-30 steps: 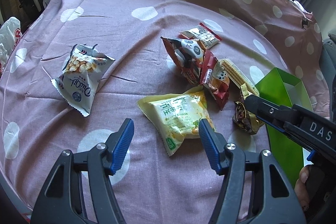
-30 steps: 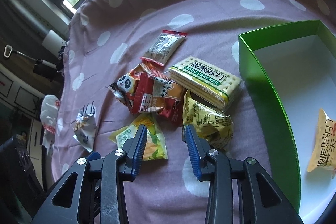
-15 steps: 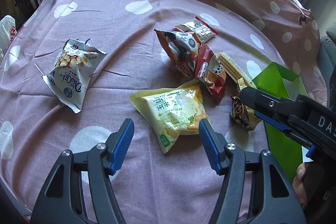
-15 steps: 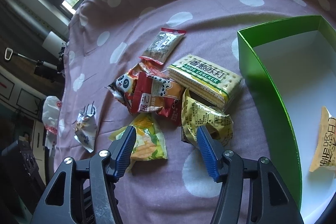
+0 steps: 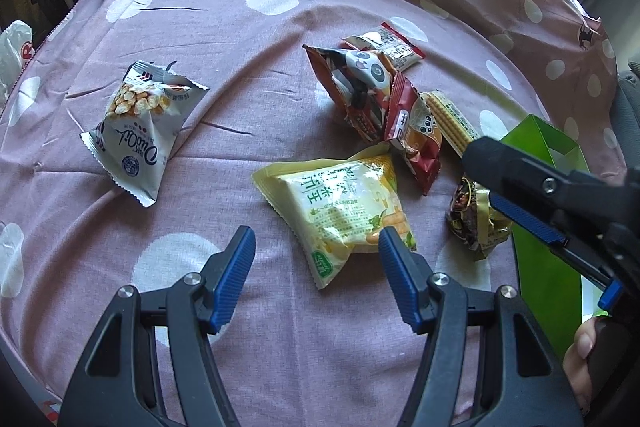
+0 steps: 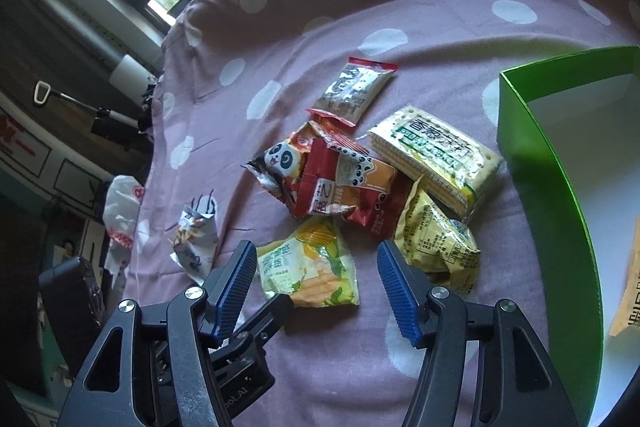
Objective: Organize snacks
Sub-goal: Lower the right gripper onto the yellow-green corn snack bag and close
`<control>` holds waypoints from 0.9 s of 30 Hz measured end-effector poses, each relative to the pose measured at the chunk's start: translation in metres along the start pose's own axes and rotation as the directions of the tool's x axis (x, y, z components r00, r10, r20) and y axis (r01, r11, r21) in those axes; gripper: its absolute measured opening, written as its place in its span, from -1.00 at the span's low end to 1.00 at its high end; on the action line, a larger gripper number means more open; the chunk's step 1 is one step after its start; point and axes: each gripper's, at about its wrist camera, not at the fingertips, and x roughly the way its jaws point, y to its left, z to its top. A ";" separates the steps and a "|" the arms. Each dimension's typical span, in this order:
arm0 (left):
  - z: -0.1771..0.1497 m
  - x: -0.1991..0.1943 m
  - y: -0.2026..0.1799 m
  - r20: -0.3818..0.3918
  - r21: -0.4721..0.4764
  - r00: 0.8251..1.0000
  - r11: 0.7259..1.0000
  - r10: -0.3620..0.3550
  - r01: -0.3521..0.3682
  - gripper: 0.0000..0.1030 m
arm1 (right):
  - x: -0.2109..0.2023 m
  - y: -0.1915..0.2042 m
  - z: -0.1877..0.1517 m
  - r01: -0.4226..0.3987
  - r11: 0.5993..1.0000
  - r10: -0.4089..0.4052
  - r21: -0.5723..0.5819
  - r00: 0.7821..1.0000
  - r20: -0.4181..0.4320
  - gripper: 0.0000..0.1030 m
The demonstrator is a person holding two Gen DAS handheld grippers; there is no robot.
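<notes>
Snacks (image 6: 344, 183) beside green box (image 6: 536, 163)

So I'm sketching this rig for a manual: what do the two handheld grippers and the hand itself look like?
Both the left gripper and the right gripper have black plastic frames with triangular cut-outs and silver screws. Their fingers carry ribbed blue pads. White lettering marks the left gripper's body in the right wrist view, too partial to read. A bare thumb with an unpainted nail shows; no sleeve or cables visible.

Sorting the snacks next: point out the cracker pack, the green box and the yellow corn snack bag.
cracker pack (image 6: 436, 153): right wrist view, top label.
green box (image 6: 538, 163): right wrist view, near wall.
yellow corn snack bag (image 5: 340, 205): left wrist view, bag front.
</notes>
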 end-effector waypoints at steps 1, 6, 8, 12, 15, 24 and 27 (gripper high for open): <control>0.000 0.000 0.001 -0.001 -0.003 1.000 1.000 -0.001 0.001 0.23 | 0.000 0.001 0.000 -0.012 1.000 0.012 -0.004 1.000 -0.001 0.23; 0.000 0.002 0.004 -0.010 -0.014 1.000 1.000 0.003 -0.004 0.23 | 0.015 0.011 0.002 -0.017 1.000 0.016 -0.024 0.999 -0.044 0.23; 0.001 0.003 0.005 -0.017 -0.017 1.000 1.000 0.000 0.000 0.23 | 0.024 0.015 0.003 -0.018 0.999 0.015 -0.035 0.997 -0.073 0.24; 0.002 0.007 0.006 -0.033 -0.027 0.999 1.000 -0.013 0.012 0.24 | 0.041 0.021 0.003 0.000 0.998 -0.007 -0.059 0.993 -0.119 0.24; 0.005 0.011 0.010 -0.048 -0.044 0.998 0.999 -0.030 0.028 0.25 | 0.055 0.021 0.003 0.031 0.997 -0.042 -0.071 0.987 -0.158 0.24; 0.009 0.017 0.016 -0.075 -0.072 0.995 0.996 -0.060 0.055 0.26 | 0.078 0.021 0.004 0.093 0.989 -0.116 -0.115 0.971 -0.211 0.24; 0.010 0.021 0.015 -0.082 -0.063 0.995 0.996 -0.064 0.059 0.25 | 0.085 0.022 0.003 0.105 0.986 -0.133 -0.128 0.963 -0.233 0.24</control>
